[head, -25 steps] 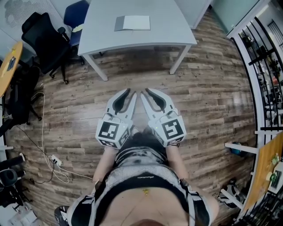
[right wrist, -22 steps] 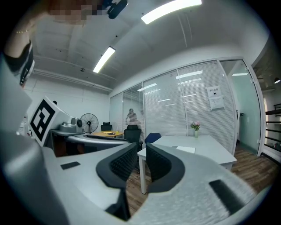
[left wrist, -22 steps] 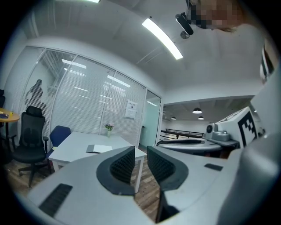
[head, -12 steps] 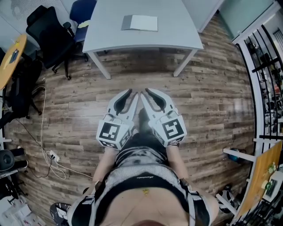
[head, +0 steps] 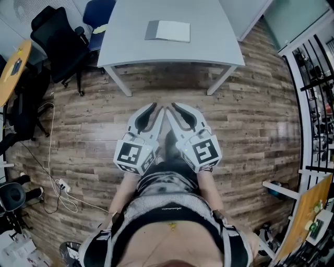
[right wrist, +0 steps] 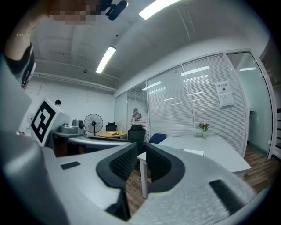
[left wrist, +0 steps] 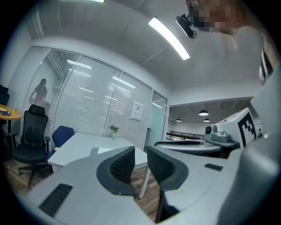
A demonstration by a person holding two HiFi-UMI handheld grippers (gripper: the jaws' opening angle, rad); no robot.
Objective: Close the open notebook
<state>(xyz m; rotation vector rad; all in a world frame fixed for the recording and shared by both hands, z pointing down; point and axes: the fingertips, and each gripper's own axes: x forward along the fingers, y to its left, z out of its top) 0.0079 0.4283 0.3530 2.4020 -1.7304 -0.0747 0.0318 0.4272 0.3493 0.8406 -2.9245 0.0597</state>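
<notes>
Notebook lies lengthwise left-to-right on table; left gripper and right gripper fingers slightly apart, empty.

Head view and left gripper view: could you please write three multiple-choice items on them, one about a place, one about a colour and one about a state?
1. Where does the notebook lie?
A. on the wooden floor
B. on the white table
C. on a black seat

2. What colour is the chair behind the table's far left corner?
A. red
B. blue
C. green

3. What is between the jaws of the left gripper?
A. the notebook
B. a cable
C. nothing

Answers:
1 B, the notebook rests flat on the tabletop.
2 B, the seat and back of the chair show blue in the head view.
3 C, the jaws stand slightly apart and only the room shows through the gap.
</notes>
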